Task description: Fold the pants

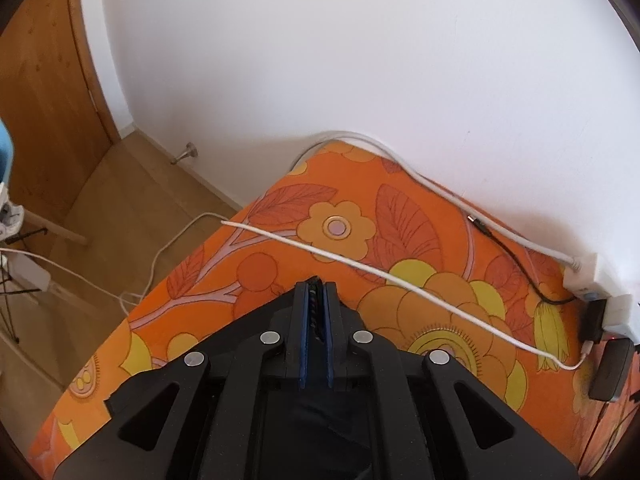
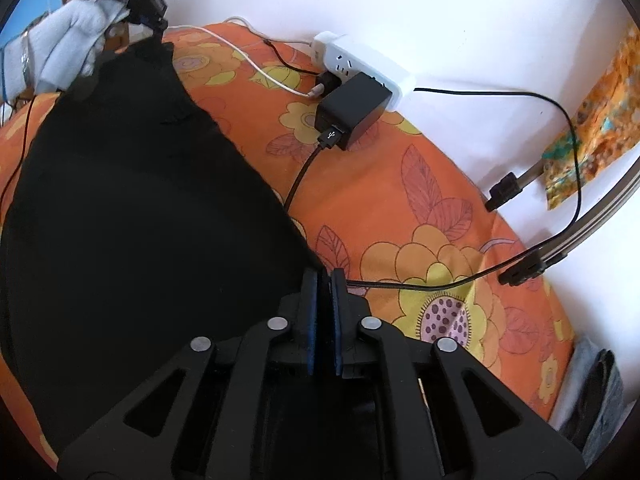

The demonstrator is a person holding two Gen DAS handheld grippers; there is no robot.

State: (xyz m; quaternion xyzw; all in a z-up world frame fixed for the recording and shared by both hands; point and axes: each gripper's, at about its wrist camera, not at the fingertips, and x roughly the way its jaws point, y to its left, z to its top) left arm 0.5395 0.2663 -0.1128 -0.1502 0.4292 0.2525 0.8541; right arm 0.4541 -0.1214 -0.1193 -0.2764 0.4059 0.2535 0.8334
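Black pants (image 2: 140, 220) lie spread over the orange flowered bed (image 2: 360, 184), filling the left of the right wrist view. My right gripper (image 2: 324, 274) sits at their near corner; its blue pads stand slightly apart with the dark cloth edge running in between the tips. At the far corner a gloved hand (image 2: 68, 48) holds my left gripper (image 2: 154, 20), which pinches the pants' edge. In the left wrist view the left gripper (image 1: 316, 282) is shut, with a strip of black cloth (image 1: 316, 312) between its pads, low over the bed (image 1: 280, 216).
A white power strip (image 2: 360, 64) with a black charger (image 2: 352, 108) lies against the wall. A white cable (image 1: 360, 268) crosses the bed, and a black cable (image 2: 420, 284) runs past the right fingertips. Wooden floor (image 1: 100, 220) drops off left of the bed.
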